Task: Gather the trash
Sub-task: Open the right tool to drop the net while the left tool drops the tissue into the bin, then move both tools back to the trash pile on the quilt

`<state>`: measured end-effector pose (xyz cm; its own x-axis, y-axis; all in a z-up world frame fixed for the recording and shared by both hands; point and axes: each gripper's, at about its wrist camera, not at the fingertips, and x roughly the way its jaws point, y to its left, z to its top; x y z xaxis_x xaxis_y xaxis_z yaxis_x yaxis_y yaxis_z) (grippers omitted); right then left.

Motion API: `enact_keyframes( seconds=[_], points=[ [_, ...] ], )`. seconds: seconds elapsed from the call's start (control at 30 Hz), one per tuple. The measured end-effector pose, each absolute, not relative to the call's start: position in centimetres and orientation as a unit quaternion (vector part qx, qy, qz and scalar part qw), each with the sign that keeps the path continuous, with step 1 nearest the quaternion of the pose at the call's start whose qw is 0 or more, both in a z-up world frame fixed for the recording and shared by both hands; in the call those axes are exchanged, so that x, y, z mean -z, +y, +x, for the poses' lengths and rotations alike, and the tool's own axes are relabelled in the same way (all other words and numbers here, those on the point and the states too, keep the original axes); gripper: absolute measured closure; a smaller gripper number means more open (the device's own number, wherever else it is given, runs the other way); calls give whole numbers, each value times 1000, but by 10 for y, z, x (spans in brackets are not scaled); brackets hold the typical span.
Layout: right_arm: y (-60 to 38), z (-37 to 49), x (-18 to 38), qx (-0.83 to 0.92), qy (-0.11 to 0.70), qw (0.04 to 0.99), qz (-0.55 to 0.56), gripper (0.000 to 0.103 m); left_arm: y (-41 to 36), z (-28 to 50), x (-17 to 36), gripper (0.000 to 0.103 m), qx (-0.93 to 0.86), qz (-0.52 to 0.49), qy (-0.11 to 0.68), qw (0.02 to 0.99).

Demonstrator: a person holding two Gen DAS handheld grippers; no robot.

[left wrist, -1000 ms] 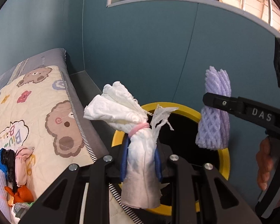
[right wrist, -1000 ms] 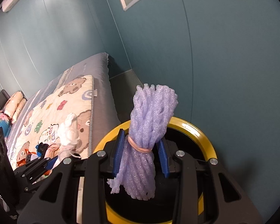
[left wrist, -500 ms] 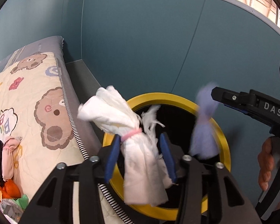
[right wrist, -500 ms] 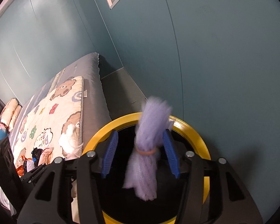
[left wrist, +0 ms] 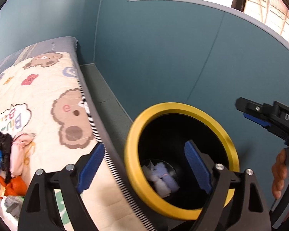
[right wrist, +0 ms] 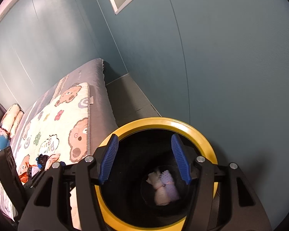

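A black bin with a yellow rim [left wrist: 217, 123] [right wrist: 200, 132] stands on the floor beside the bed. At its bottom lie the white tissue bundle [left wrist: 150, 170] [right wrist: 160, 193] and the purple foam net [left wrist: 169, 181] [right wrist: 170, 182], side by side. My left gripper [left wrist: 144, 165] hangs over the bin's left rim, its jaws opening, nothing between them. My right gripper [right wrist: 144, 160] hovers over the bin mouth, jaws also opening and empty. It shows at the right edge of the left wrist view as the right gripper [left wrist: 260, 115], with a hand [left wrist: 279, 173] on its handle.
A bed with a bear-print quilt [left wrist: 48, 105] [right wrist: 54, 127] lies left of the bin. More bundled trash [left wrist: 7, 157] [right wrist: 38, 165] sits heaped on the quilt at lower left. A teal wall [left wrist: 173, 57] rises right behind the bin.
Both grippers opened. The tissue bundle dropped from the left one and the purple foam net from the right one; both now lie at the bin's bottom. The left gripper shifted leftward.
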<state>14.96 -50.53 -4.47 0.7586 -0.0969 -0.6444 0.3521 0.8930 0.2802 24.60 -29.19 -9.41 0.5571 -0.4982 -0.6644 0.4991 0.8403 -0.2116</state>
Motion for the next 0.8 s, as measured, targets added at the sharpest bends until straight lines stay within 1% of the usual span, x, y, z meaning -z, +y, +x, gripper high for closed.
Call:
enact_keyframes(
  seconds=[0.07,0.53,0.8],
  points=[
    [-498,149,41,116,324,919,195,46,-282,242,90,18,273,-1,372,887],
    [-417,156,17,43,330,930,154,41,-178,243,60,14,185,-22,345,920],
    [-356,169,8,-11,344,931,124,38,-113,242,53,11,132,-14,333,933]
  ],
)
